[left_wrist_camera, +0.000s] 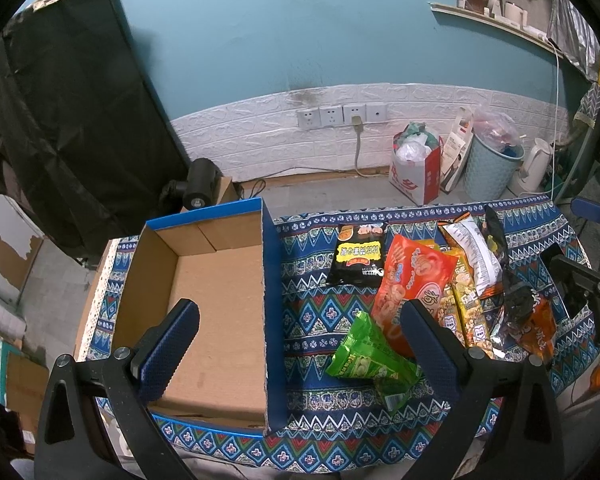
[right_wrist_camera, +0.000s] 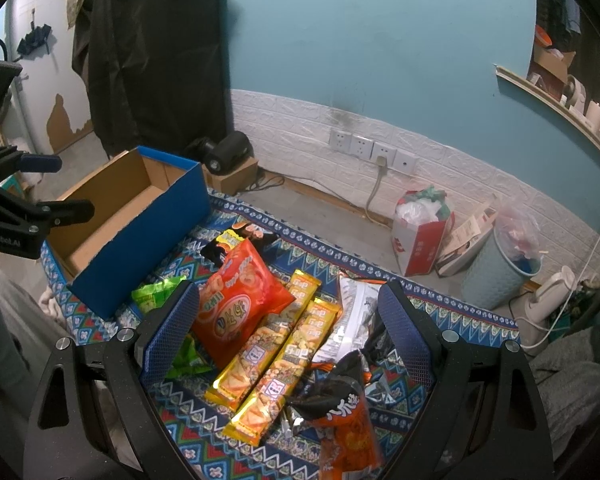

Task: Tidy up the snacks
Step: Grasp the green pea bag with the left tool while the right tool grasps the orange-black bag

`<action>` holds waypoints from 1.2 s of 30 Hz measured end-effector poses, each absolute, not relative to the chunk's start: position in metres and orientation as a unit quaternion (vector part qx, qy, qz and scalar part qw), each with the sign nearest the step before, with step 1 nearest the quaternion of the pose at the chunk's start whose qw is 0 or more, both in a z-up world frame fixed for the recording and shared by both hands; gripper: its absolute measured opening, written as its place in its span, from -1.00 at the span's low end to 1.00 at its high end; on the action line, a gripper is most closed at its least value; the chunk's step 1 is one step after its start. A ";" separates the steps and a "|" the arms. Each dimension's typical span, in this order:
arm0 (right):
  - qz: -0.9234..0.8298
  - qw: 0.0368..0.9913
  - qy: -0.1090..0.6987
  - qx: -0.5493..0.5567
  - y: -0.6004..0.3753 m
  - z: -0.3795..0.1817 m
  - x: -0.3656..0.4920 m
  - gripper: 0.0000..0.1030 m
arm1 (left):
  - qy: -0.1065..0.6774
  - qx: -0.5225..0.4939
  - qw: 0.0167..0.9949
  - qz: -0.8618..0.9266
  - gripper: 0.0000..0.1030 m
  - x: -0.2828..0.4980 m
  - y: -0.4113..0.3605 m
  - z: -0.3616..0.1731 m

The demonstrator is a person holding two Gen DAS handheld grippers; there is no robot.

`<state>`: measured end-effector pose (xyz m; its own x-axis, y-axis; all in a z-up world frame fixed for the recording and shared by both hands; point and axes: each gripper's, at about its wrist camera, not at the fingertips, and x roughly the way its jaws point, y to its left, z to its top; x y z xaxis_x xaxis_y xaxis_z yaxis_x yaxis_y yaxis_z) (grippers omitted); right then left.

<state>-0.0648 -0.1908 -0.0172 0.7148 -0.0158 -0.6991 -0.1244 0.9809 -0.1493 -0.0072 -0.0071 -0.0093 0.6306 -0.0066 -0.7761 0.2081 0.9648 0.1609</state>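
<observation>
— Blue pads, both pairs spread wide and gripping nothing. My left gripper (left_wrist_camera: 300, 320) hung over the seam between the cardboard box (left_wrist_camera: 216, 300) and the cloth; my right gripper (right_wrist_camera: 288, 312) hovered above the heap of packets.

— What lay nearest your fingers?

— On the right, the orange-red bag (right_wrist_camera: 240, 304) sat just ahead between the pads, resting on the two yellow bars (right_wrist_camera: 276, 356), with the green packet (right_wrist_camera: 160, 292) half hidden behind my left-side pad. On the left, that same green packet lay just inside my right-side pad, apart from it, and the box's blue wall (left_wrist_camera: 274, 320) stood between it and the empty box floor.

— What could have gone wrong?

— I judged the pile the trouble. The packets overlapped, so closing on the orange-red bag might have caught a bar beneath it or dragged the black packet (right_wrist_camera: 228, 244) behind. Slick, puffy film could also squirt out of a shallow pinch. And carrying anything leftward too low risked clipping that wall and shoving the box along the patterned tablecloth (left_wrist_camera: 312, 280).
</observation>
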 end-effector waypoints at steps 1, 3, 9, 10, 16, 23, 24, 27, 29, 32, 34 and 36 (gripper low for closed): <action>0.029 0.921 0.377 -0.093 -0.191 -0.017 -0.064 0.74 | 0.425 0.119 0.895 -0.060 0.97 -0.007 -0.007 -0.010; 0.029 0.921 0.377 -0.094 -0.191 -0.018 -0.065 0.74 | 0.426 0.119 0.895 -0.060 0.97 -0.007 -0.007 -0.010; 0.030 0.921 0.378 -0.094 -0.191 -0.018 -0.065 0.74 | 0.427 0.119 0.894 -0.060 0.97 -0.007 -0.007 -0.010; 0.030 0.920 0.378 -0.094 -0.191 -0.019 -0.065 0.74 | 0.427 0.119 0.894 -0.060 0.97 -0.008 -0.007 -0.010; 0.030 0.920 0.378 -0.094 -0.191 -0.019 -0.065 0.74 | 0.429 0.119 0.893 -0.061 0.97 -0.008 -0.008 -0.010; 0.028 0.920 0.380 -0.095 -0.191 -0.020 -0.066 0.74 | 0.445 0.111 0.886 -0.061 0.97 -0.002 -0.010 -0.019; 0.027 0.919 0.381 -0.095 -0.192 -0.021 -0.067 0.74 | 0.454 0.106 0.882 -0.061 0.97 0.000 -0.010 -0.023; 0.023 0.916 0.388 -0.096 -0.198 -0.026 -0.072 0.74 | 0.474 0.098 0.873 -0.060 0.97 0.003 -0.013 -0.036; 0.020 0.914 0.394 -0.096 -0.202 -0.029 -0.071 0.74 | 0.490 0.095 0.864 -0.061 0.97 0.004 -0.017 -0.047; 0.015 0.907 0.410 -0.093 -0.211 -0.035 -0.075 0.74 | 0.510 0.096 0.853 -0.059 0.97 0.004 -0.024 -0.064; 0.012 0.903 0.419 -0.095 -0.212 -0.037 -0.072 0.74 | 0.520 0.098 0.846 -0.059 0.97 0.002 -0.030 -0.075; 0.008 0.899 0.426 -0.097 -0.216 -0.041 -0.075 0.74 | 0.533 0.099 0.838 -0.055 0.97 0.001 -0.034 -0.086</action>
<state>-0.0753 -0.2156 -0.0406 0.6369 -0.0679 -0.7680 -0.0978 0.9810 -0.1678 0.0015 -0.0342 -0.0859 0.4248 0.0133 -0.9052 0.1973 0.9745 0.1070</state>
